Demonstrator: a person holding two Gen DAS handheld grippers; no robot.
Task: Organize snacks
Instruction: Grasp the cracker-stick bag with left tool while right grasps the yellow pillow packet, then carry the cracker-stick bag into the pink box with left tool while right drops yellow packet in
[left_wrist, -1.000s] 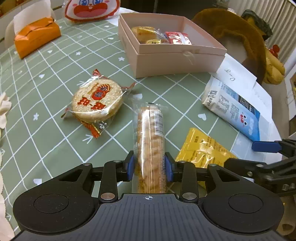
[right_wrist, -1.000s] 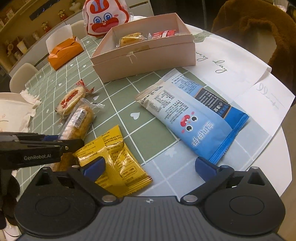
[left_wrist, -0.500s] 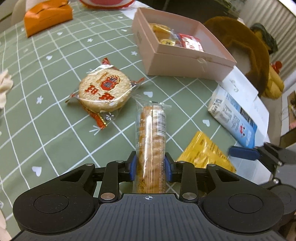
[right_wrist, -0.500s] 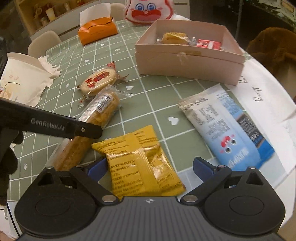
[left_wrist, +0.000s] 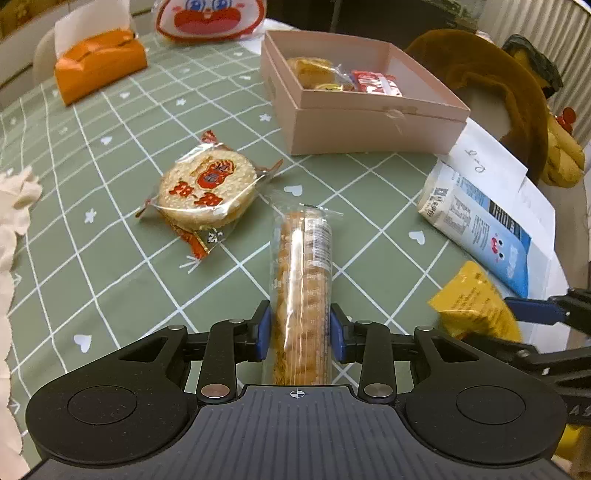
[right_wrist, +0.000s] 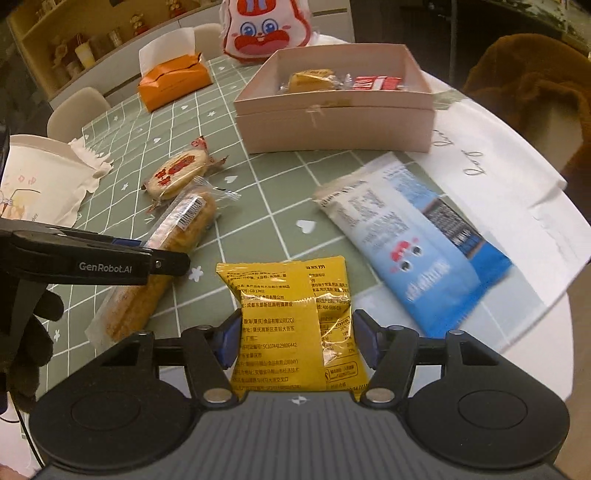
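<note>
My left gripper (left_wrist: 300, 328) is shut on a long clear-wrapped biscuit pack (left_wrist: 302, 280), held over the green checked tablecloth; the pack also shows in the right wrist view (right_wrist: 166, 254). My right gripper (right_wrist: 295, 339) is shut on a yellow snack packet (right_wrist: 295, 317), seen from the left wrist view (left_wrist: 474, 306) at right. A pink open box (left_wrist: 369, 122) at the back holds several wrapped snacks (left_wrist: 343, 77). A round rice cracker pack (left_wrist: 208, 188) and a blue-white snack bag (right_wrist: 413, 236) lie on the table.
An orange tissue box (left_wrist: 98, 68) and a red-white cartoon bag (left_wrist: 210, 18) stand at the back. White paper sheets (right_wrist: 491, 173) lie at the right table edge. A cream cloth bag (right_wrist: 37, 184) lies left. A brown plush chair (left_wrist: 498, 92) is beyond the box.
My right gripper closed its jaws on the yellow packet, which was lying between open fingers before. My left gripper kept its hold on the biscuit pack and shifted slightly.
</note>
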